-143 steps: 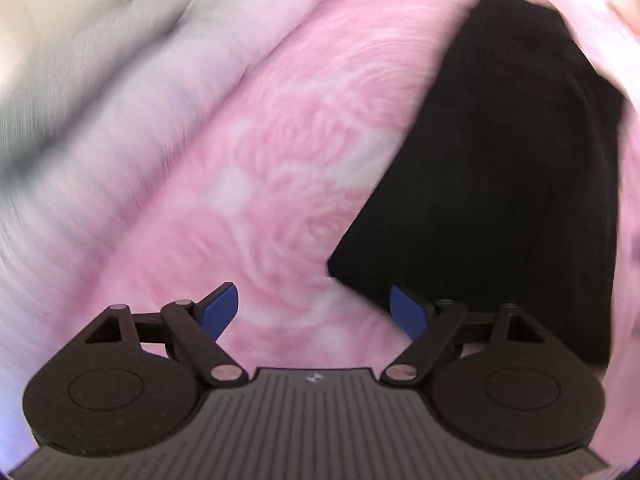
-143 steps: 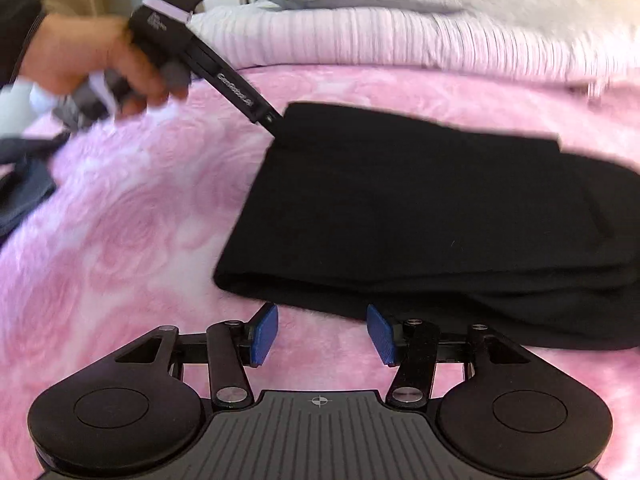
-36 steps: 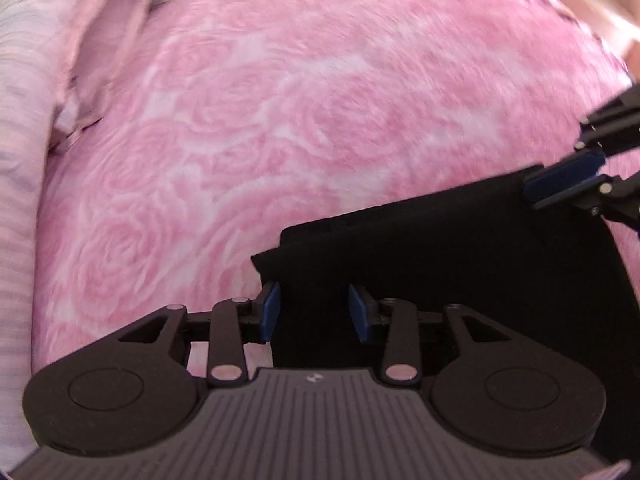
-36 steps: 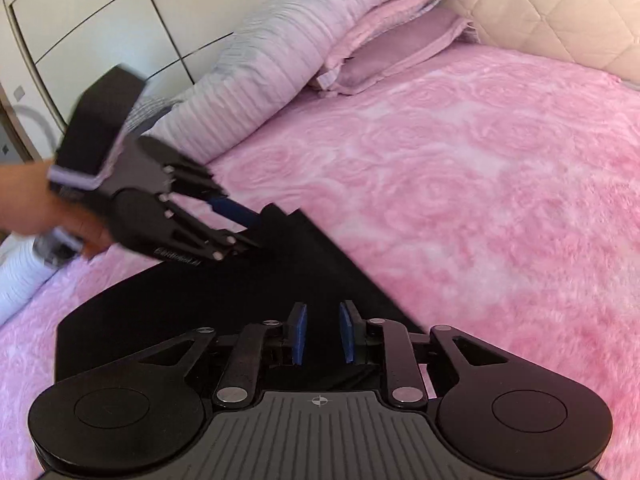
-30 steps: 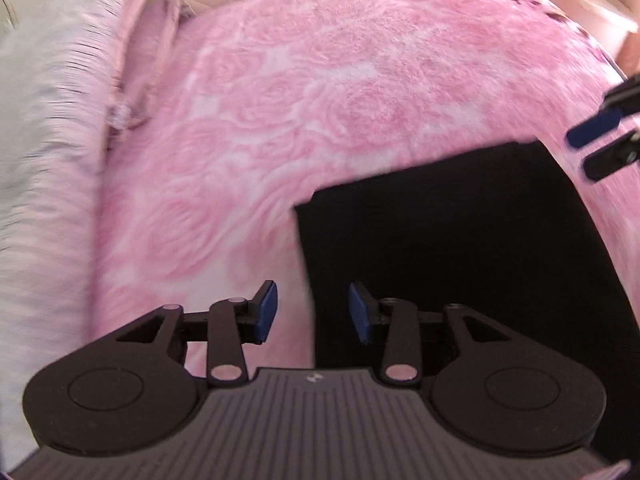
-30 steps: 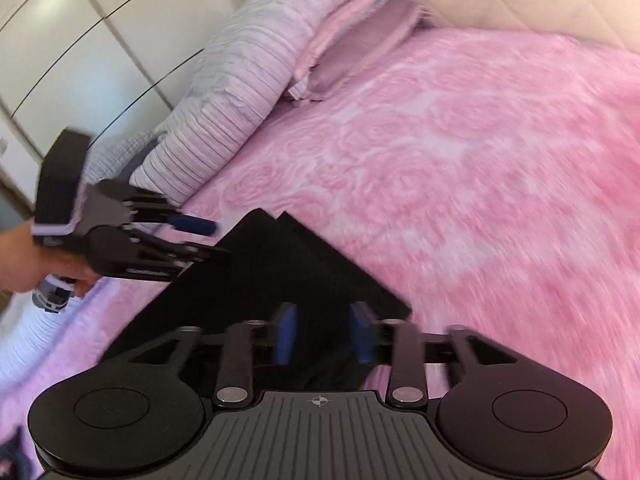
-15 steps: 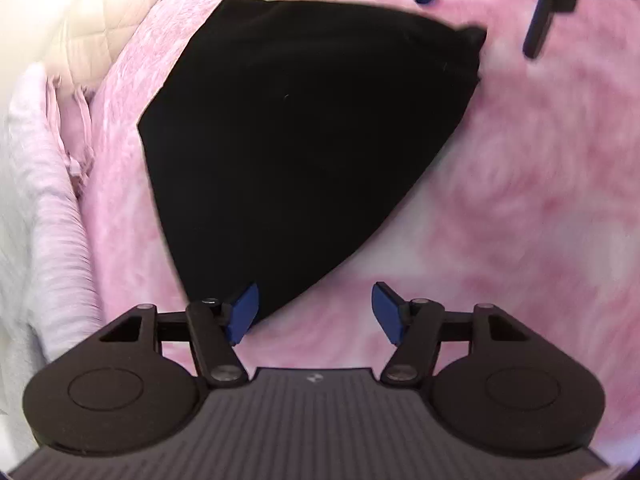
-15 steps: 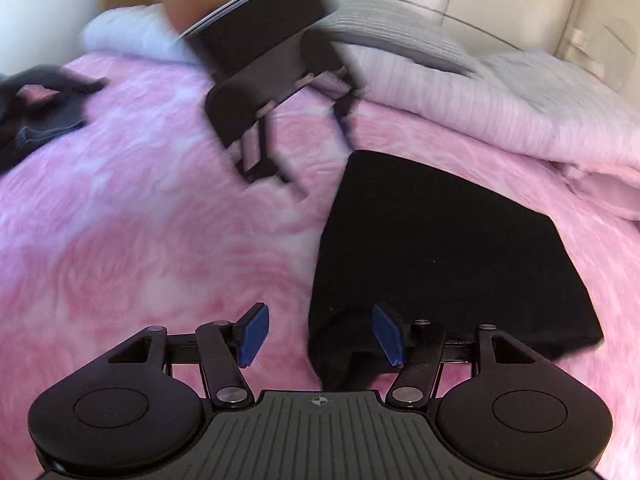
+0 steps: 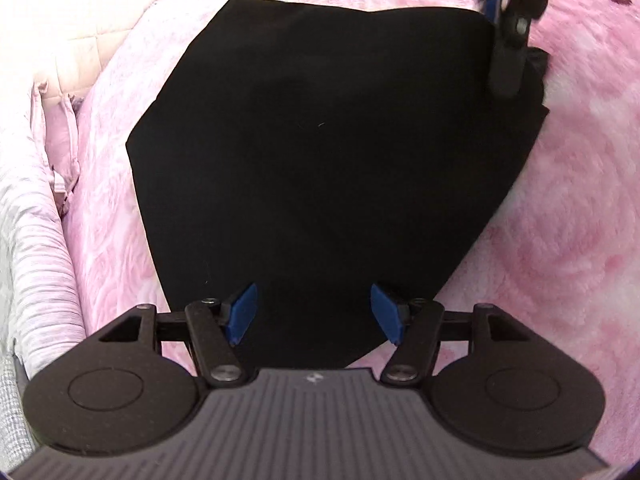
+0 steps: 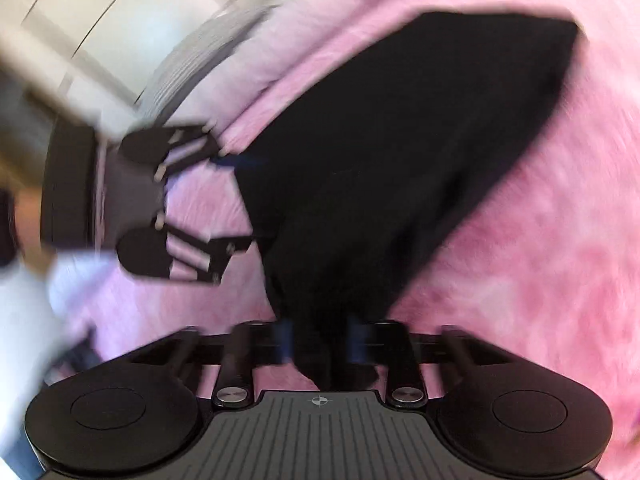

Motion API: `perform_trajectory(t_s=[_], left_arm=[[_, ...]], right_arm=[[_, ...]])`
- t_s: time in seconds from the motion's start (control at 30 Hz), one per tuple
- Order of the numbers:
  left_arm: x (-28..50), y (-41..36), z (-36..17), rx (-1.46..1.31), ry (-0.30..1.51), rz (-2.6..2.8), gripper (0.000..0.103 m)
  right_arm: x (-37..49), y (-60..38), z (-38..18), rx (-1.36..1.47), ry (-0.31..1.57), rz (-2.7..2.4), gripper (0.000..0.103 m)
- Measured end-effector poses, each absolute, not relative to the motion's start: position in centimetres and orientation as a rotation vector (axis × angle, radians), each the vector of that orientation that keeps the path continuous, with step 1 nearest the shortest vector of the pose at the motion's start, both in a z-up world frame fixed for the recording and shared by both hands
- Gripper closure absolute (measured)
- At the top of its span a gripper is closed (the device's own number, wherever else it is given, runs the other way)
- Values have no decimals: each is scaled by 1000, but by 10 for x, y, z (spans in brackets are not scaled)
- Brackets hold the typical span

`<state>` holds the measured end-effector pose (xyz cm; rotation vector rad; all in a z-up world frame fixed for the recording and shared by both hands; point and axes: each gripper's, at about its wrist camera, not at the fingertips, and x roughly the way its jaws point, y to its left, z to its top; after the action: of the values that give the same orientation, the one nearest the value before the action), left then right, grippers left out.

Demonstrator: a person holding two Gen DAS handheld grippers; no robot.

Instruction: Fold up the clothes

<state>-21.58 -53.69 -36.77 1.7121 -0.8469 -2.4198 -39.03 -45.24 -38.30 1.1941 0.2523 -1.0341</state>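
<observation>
1. Folded black garment (image 9: 320, 160): it is lying flat on the pink rose-patterned bed cover (image 9: 568, 240), and serves as the landmark for every entry below. In the right wrist view the same garment (image 10: 400, 160) is blurred, with one corner bunching up towards my right tool.

2. My left tool (image 9: 314, 314): it is hovering over the near edge of the garment with its jaws standing apart. Both blue pads (image 9: 242, 312) are sitting above the black cloth, and nothing is pinched between them. The jaws have just been opening. In the right wrist view this tool (image 10: 236, 200) is showing at the garment's left edge, spread wide, with my hand (image 10: 24, 216) blurred behind it.

3. My right tool (image 10: 320, 344): its jaws have just been closing, and a bunched corner of the garment is sitting between the pads. The picture is smeared, yet the cloth is visibly gathering into the narrow gap, so I am listing this tool as gripping the garment. In the left wrist view it (image 9: 500, 4) is appearing at the garment's far right corner, blurred.

4. Striped pillow (image 9: 36, 272): it is lying to the left of the garment, apart from it.

5. Quilted headboard (image 9: 80, 20): it is standing beyond the garment's far left corner.

6. White wardrobe doors (image 10: 120, 20): they are showing beyond the garment's far left side, past the pillows, in the right wrist view.
</observation>
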Motion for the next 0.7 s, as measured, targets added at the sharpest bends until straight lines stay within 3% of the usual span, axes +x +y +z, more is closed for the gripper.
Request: perform_trajectory(t_s=[0.13, 0.3, 0.33, 0.4, 0.43, 0.47, 0.57, 0.7], left_arm=[[-211, -539, -370, 1753, -895, -2395, 43], [-190, -534, -376, 1780, -1134, -2346, 43], [-185, -532, -378, 1777, -1212, -2326, 43], [-175, -528, -386, 1778, -1373, -2274, 43], [-171, -527, -390, 1771, -1441, -2252, 43], [-168, -526, -394, 1757, -1492, -2240, 43], [-163, -528, -408, 1736, -1602, -2208, 43], [-161, -541, -424, 1643, -1716, -2159, 35]], right_arm=[[-414, -433, -379, 1285, 267, -994, 103], [-420, -406, -352, 1161, 441, -1041, 99], [-415, -404, -342, 1098, 486, -1044, 92], [-399, -404, -330, 1004, 537, -1046, 61], [-393, -404, -329, 983, 535, -1053, 38], [-387, -405, -327, 963, 534, -1059, 32], [-388, -415, -337, 1088, 425, -1076, 31], [-393, -432, -362, 1232, 280, -1129, 31]])
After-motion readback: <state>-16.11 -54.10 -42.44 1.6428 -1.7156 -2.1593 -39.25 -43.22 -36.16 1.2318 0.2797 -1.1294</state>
